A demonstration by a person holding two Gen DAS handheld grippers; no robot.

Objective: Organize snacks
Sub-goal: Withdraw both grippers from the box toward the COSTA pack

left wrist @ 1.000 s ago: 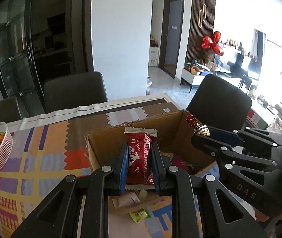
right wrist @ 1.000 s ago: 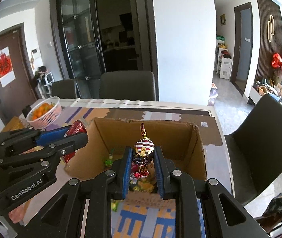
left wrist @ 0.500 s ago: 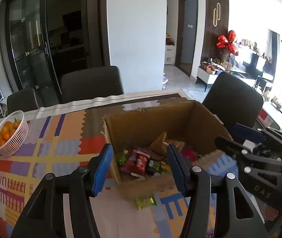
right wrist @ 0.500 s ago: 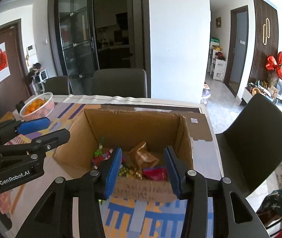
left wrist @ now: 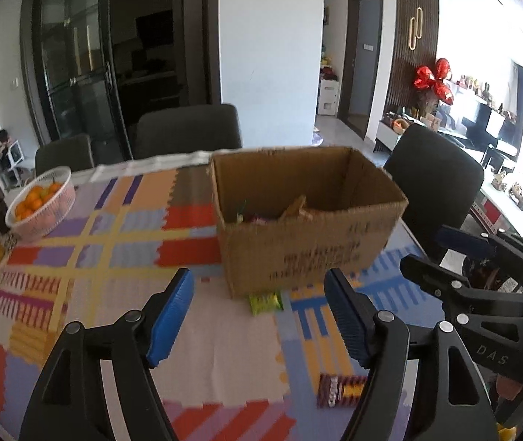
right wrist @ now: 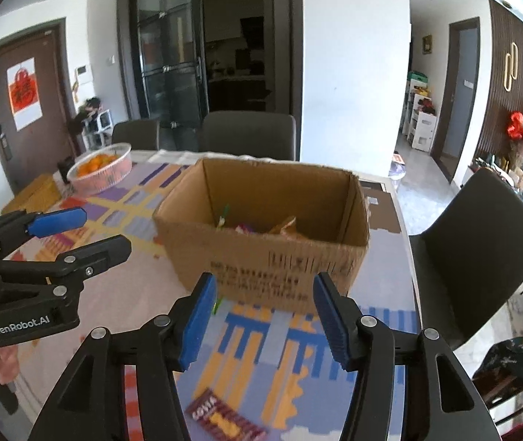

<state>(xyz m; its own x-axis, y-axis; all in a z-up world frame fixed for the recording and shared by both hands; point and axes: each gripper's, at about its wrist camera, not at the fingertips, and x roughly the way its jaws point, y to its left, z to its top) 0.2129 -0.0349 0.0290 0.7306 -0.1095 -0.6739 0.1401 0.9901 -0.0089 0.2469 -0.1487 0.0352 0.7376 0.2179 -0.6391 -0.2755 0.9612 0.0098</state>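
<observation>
Opening further and carrying nothing, both hand-held grippers now sit back from the cardboard box (left wrist: 309, 217); a second ago the left hand-held gripper (left wrist: 259, 319) was clamped on a red wrapped snack over the box and the right hand-held gripper (right wrist: 261, 318) on a striped foil sweet. Both jaws stand apart with only the patterned cloth of the bench (left wrist: 107, 242) between the blue pads, and both views have pulled away, so the box that filled the middle of each frame now shows its printed front wall in the centre of each view.

The two snacks are no longer in the pads, and wrappers show low inside the box (right wrist: 261, 226) behind its front wall, so I judge that pair delivered, though I cannot pick them out among the rest.

Loose snacks remain on the bench: a small green packet (left wrist: 266, 302) touching the foot of the box just below centre of the left view, and a dark red bar (right wrist: 224, 419) at the bottom edge of the right view, below that gripper's pads. The same bar appears at lower right of the left view (left wrist: 338, 389). These look like the next pickups

A basket of oranges (left wrist: 41, 198) sits at the left, well apart from the work
</observation>
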